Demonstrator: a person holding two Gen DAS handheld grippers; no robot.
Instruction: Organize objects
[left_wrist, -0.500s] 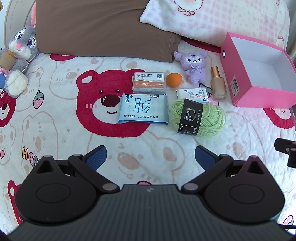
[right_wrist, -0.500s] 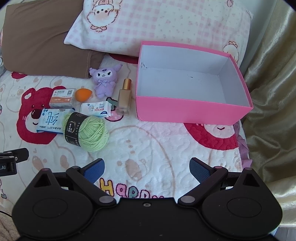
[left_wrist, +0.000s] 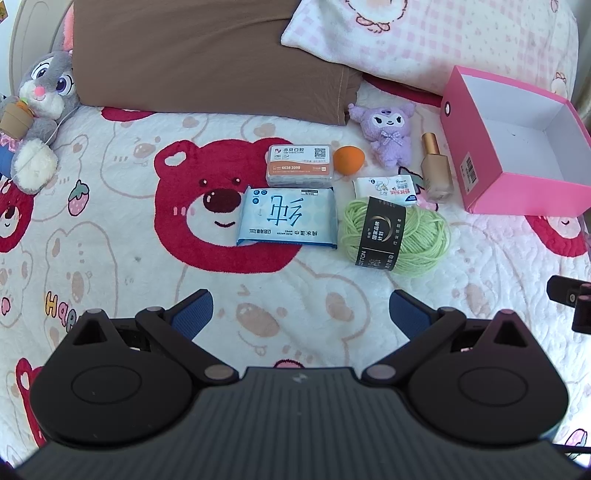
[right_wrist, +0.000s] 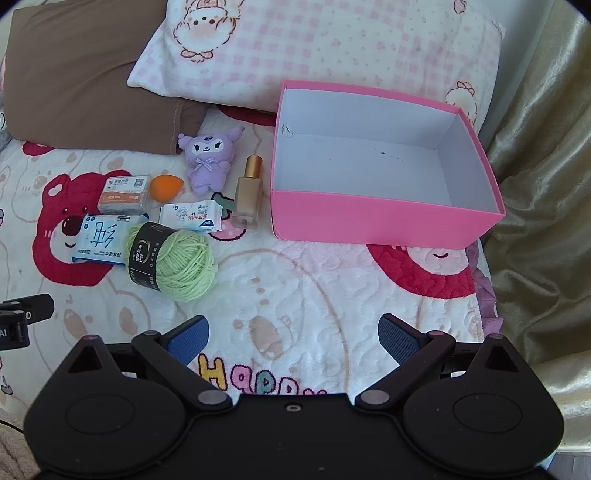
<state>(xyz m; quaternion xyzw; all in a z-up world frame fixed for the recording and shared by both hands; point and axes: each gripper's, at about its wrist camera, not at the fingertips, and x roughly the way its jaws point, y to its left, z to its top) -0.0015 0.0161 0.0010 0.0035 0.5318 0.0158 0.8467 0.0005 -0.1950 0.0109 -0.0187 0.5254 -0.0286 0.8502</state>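
On the bear-print blanket lies a cluster: a blue wipes pack (left_wrist: 287, 216), a green yarn ball (left_wrist: 397, 236) with a black band, an orange-labelled floss box (left_wrist: 300, 164), an orange sponge (left_wrist: 348, 158), a purple plush (left_wrist: 388, 133), a small tissue pack (left_wrist: 386, 189) and a gold-capped bottle (left_wrist: 436, 168). An empty pink box (right_wrist: 380, 218) stands to their right. My left gripper (left_wrist: 301, 314) hovers open, nearer than the wipes and yarn. My right gripper (right_wrist: 293, 338) is open above bare blanket, in front of the box. Neither holds anything.
A brown pillow (left_wrist: 207, 55) and a pink checked pillow (right_wrist: 314, 48) lie at the back. A grey rabbit plush (left_wrist: 40, 110) sits far left. A gold curtain (right_wrist: 543, 184) hangs beyond the bed's right edge.
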